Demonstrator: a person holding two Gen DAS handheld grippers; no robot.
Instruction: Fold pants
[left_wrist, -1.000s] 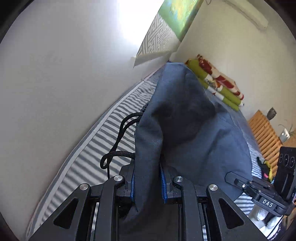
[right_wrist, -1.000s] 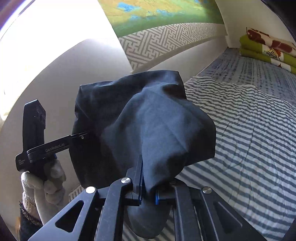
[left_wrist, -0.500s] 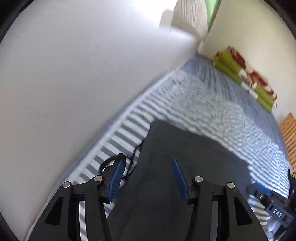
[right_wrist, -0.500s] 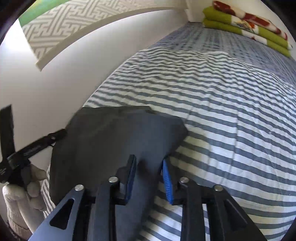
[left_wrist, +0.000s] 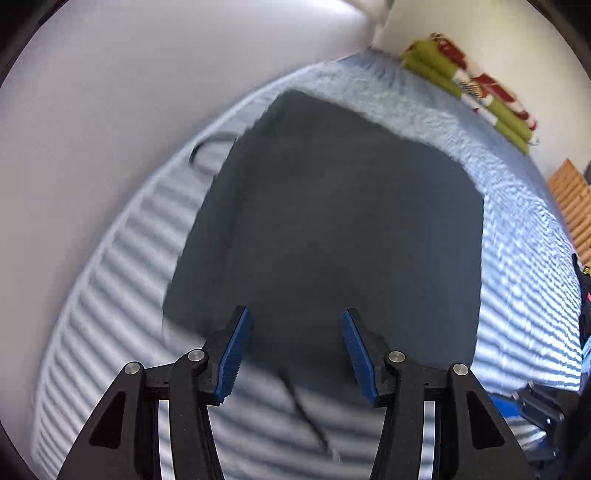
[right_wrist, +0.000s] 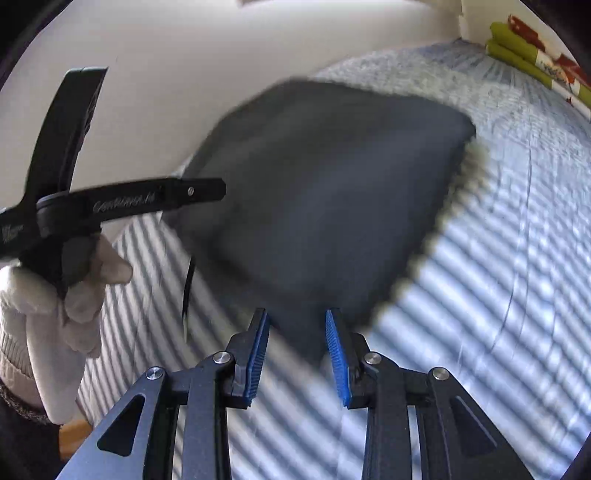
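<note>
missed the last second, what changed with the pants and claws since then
Both claws let go: the left claw and right claw were shut on the lifted pants and now stand open. The pants dropped flat onto the striped bed. The folded blanket by the wall stayed put.

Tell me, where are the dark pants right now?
In both views the folded pants lie flat on the striped bedsheet beside the white wall, just beyond both open tongs.
</note>
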